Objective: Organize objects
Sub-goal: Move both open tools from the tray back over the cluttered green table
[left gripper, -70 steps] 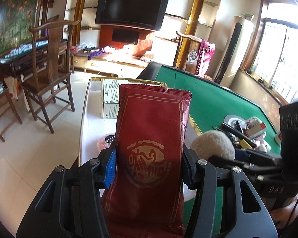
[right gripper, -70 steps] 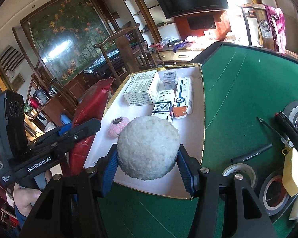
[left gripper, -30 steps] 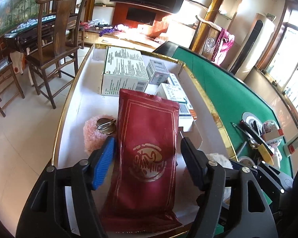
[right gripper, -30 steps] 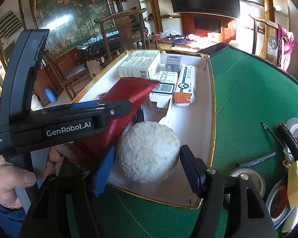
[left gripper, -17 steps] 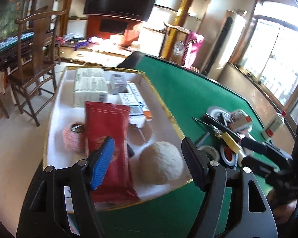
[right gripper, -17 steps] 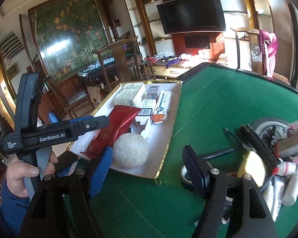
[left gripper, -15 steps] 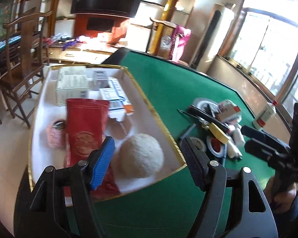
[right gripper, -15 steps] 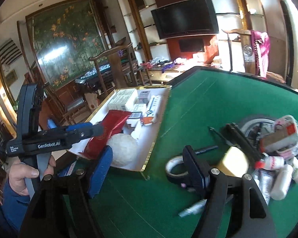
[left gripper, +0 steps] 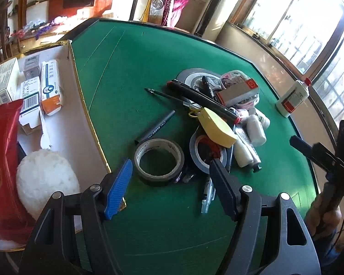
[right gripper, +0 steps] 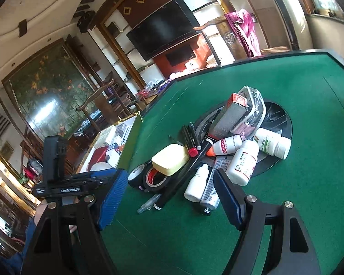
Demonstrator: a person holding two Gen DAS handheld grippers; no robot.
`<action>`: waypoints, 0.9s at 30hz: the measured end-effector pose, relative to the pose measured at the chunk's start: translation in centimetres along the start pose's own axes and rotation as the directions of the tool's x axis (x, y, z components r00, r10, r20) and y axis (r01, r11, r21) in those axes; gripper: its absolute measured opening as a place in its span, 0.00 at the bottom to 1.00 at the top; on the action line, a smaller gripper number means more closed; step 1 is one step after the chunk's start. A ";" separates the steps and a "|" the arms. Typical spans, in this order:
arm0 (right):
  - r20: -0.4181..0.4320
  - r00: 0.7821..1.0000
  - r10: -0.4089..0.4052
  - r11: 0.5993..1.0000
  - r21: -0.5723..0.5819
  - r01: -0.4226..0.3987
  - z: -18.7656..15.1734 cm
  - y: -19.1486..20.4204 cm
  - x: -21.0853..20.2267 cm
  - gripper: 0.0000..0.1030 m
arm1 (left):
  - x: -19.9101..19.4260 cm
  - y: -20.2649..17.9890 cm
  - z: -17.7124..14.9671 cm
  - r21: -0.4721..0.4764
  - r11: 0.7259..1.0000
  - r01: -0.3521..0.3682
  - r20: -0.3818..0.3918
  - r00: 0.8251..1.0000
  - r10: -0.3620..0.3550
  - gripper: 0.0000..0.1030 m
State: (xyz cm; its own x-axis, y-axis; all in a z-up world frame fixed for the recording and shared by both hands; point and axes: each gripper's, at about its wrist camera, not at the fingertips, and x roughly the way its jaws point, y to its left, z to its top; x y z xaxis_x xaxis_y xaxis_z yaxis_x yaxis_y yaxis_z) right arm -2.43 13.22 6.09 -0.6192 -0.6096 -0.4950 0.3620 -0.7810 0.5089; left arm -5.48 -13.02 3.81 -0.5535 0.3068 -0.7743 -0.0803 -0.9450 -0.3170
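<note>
On the left claw (right gripper: 80, 189) — "GenRobot.AI" in white; both claws, right claw (right gripper: 170, 197) included, gape empty.

A dark television (right gripper: 162, 26) is hanging on the far wall ahead of the tool, a flower painting (right gripper: 48, 96) is sitting off to its left, and bright windows (left gripper: 309, 29) are glowing to its right.

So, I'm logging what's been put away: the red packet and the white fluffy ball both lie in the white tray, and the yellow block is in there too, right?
Not quite. The red packet and white fluffy ball do lie in the white tray, but the yellow block is not: the left wrist view shows it on the pile of clutter on the green table.
</note>
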 end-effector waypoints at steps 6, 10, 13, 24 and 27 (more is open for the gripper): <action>0.018 0.999 0.048 0.999 0.017 -0.048 0.0 0.2 -0.8 0.75 | 2.1 -0.4 0.7 -0.009 0.997 -0.074 -0.022 0.997 0.074 0.68; 0.024 0.998 0.049 0.999 0.013 -0.050 -0.2 0.4 -1.0 0.75 | 2.8 -1.0 0.9 0.021 0.988 -0.151 -0.010 0.988 0.152 0.69; 0.026 0.998 0.049 0.998 0.027 -0.049 -0.2 0.2 -0.9 0.75 | 3.2 -1.1 1.0 0.031 0.983 -0.180 0.004 0.984 0.180 0.70; 0.034 0.998 0.044 0.998 0.046 -0.046 -0.2 -0.3 -1.2 0.75 | 4.1 -3.2 -0.1 0.043 0.996 -0.083 -0.012 0.996 0.083 0.74; 0.034 0.998 0.056 0.997 0.047 -0.057 -0.1 -0.3 -1.2 0.75 | 4.0 -4.5 -0.7 0.064 0.995 -0.082 0.014 0.997 0.081 0.74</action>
State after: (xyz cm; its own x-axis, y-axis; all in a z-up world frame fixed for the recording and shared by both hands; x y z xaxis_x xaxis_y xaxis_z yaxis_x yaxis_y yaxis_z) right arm -1.74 14.15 6.44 -0.6211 -0.6473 -0.4419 0.3635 -0.7374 0.5693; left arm -6.75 -7.45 1.77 -0.5695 0.2275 -0.7899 -0.0875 -0.9723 -0.2169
